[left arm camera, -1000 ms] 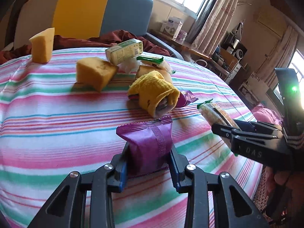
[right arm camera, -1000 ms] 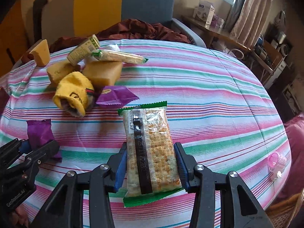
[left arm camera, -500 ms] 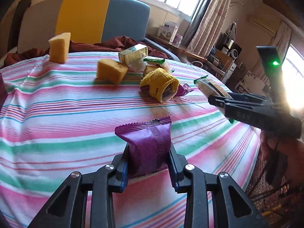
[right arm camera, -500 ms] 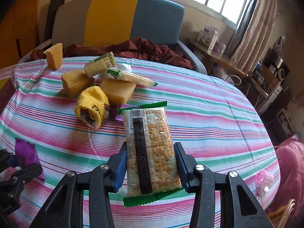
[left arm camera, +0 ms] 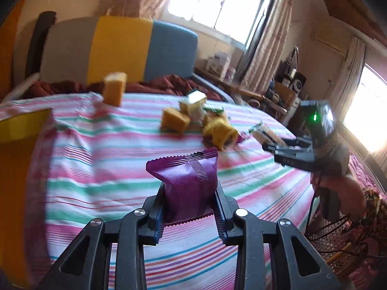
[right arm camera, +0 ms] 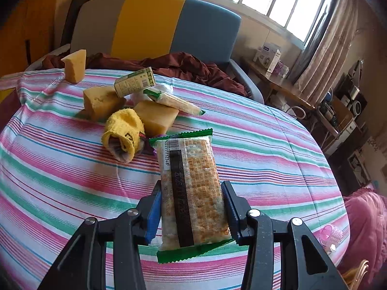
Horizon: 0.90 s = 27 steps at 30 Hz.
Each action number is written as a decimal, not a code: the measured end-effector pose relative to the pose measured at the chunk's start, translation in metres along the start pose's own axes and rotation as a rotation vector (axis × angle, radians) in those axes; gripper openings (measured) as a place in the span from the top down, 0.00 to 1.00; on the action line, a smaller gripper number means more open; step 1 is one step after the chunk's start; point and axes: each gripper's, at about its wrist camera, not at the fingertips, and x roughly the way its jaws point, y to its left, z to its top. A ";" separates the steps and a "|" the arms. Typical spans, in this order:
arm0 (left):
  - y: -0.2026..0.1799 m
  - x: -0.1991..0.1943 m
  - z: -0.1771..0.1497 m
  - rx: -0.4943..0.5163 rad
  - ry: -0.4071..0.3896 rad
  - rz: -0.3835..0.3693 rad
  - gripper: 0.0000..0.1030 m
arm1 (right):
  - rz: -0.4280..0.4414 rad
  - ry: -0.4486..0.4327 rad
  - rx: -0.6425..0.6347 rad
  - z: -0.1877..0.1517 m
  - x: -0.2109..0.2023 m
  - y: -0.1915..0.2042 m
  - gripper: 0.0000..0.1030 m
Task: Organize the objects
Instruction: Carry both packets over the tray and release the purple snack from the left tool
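My left gripper [left arm camera: 187, 194] is shut on a purple snack packet [left arm camera: 187, 183], held above the striped tablecloth [left arm camera: 101, 169]. My right gripper [right arm camera: 191, 203] is shut on a green-edged cracker packet [right arm camera: 193, 188], lifted over the table; it also shows at the right of the left wrist view, right gripper [left arm camera: 268, 142]. On the cloth beyond lie a rolled yellow towel [right arm camera: 124, 136], two yellow sponges [right arm camera: 101, 102] [right arm camera: 156, 117], a third sponge [right arm camera: 75, 65] farther back, a small green carton [right arm camera: 135, 82] and a second cracker packet [right arm camera: 173, 101].
A yellow box edge [left arm camera: 24, 125] stands at the table's left side. A sofa with grey, yellow and blue panels [right arm camera: 150, 24] and a dark red cloth [right arm camera: 169, 65] sits behind the table. A pink plastic item [right arm camera: 331, 235] lies near the right table edge.
My left gripper has swung left and risen with the purple packet; the yellow box edge has come into view. My right gripper with the crackers has tilted up slightly, then held still.
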 end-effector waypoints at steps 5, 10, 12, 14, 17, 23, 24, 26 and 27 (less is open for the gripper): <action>0.033 -0.033 0.009 -0.061 -0.058 0.064 0.68 | -0.029 -0.023 -0.061 -0.001 -0.005 0.012 0.54; 0.075 -0.062 0.011 -0.125 -0.096 0.132 0.67 | -0.044 -0.046 -0.091 -0.002 -0.014 0.021 0.54; 0.091 -0.068 0.010 -0.149 -0.094 0.166 0.67 | -0.033 -0.046 -0.081 -0.004 -0.018 0.026 0.54; 0.110 -0.072 0.007 -0.187 -0.086 0.187 0.68 | -0.013 -0.046 -0.072 -0.008 -0.022 0.034 0.54; 0.136 -0.073 0.002 -0.231 -0.056 0.223 0.67 | 0.020 -0.045 -0.066 -0.012 -0.028 0.050 0.54; 0.172 -0.074 -0.011 -0.290 -0.005 0.264 0.67 | 0.099 -0.070 -0.070 -0.012 -0.053 0.087 0.54; 0.177 -0.074 -0.014 -0.299 0.009 0.266 0.67 | 0.116 -0.076 -0.065 -0.011 -0.058 0.092 0.54; 0.180 -0.075 -0.016 -0.309 0.022 0.265 0.67 | 0.162 -0.088 -0.063 -0.008 -0.068 0.106 0.54; 0.182 -0.076 -0.017 -0.307 0.026 0.273 0.67 | 0.180 -0.095 -0.064 -0.007 -0.073 0.113 0.54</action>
